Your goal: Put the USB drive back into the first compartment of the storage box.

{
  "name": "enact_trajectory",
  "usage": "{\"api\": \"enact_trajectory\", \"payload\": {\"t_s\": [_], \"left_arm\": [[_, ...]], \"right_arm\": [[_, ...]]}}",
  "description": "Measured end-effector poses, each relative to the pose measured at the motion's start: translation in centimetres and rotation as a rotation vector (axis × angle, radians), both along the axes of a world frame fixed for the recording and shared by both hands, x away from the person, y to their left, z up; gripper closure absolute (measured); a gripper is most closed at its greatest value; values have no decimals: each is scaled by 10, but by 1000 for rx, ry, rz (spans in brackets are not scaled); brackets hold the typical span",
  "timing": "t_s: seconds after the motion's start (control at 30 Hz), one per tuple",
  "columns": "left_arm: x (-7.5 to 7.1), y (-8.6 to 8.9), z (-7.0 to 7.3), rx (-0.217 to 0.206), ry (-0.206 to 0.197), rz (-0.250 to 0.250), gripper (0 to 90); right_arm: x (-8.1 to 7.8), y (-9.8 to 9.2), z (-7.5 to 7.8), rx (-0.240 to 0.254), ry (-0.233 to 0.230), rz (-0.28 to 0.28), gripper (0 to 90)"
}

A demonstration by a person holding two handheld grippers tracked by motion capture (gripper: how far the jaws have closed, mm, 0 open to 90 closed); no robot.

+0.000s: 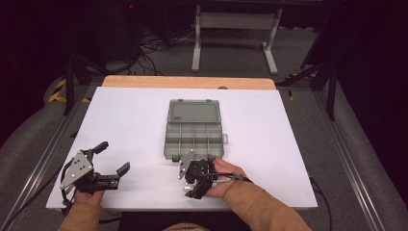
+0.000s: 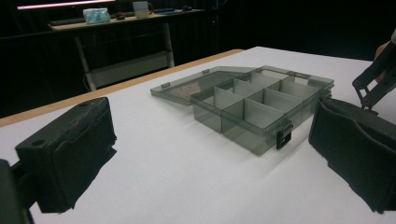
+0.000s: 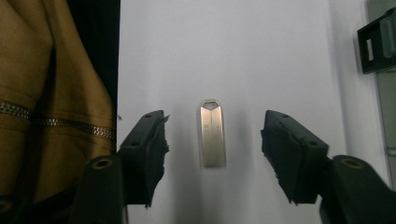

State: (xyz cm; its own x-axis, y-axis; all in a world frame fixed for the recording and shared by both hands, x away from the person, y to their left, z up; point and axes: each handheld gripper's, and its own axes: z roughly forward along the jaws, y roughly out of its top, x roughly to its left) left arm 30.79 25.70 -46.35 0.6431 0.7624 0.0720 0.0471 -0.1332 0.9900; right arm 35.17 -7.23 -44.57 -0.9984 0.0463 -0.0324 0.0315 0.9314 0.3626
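The right gripper (image 1: 192, 174) sits just before the open box (image 1: 194, 130); the left gripper (image 1: 111, 159), spread and empty, waits well left of it. In the right gripper view, jaws straddle a metal stick (image 3: 213, 133) untouched; the grasp and boxing likely remain.

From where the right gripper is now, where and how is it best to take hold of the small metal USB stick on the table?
Probably grip the USB stick across its two long, straight sides, near mid-length, coming straight down. It lies flat on the white table, lengthwise between the jaws of the right gripper, which stand open on either side without touching it.
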Motion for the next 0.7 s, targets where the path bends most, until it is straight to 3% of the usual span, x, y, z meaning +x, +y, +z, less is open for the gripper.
{"api": "enact_trajectory", "payload": {"t_s": [0.3,0.47,0.7], "left_arm": [[0,0,0,-2,0,5,11],[-1,0,0,1,-2,3,11],[-1,0,0,-2,-3,4,11]], "right_arm": [[-1,2,-3,-9,-19,27,615],[-2,3,-5,-28,-21,36,757],[-2,4,-6,-26,-22,37,784]]}}
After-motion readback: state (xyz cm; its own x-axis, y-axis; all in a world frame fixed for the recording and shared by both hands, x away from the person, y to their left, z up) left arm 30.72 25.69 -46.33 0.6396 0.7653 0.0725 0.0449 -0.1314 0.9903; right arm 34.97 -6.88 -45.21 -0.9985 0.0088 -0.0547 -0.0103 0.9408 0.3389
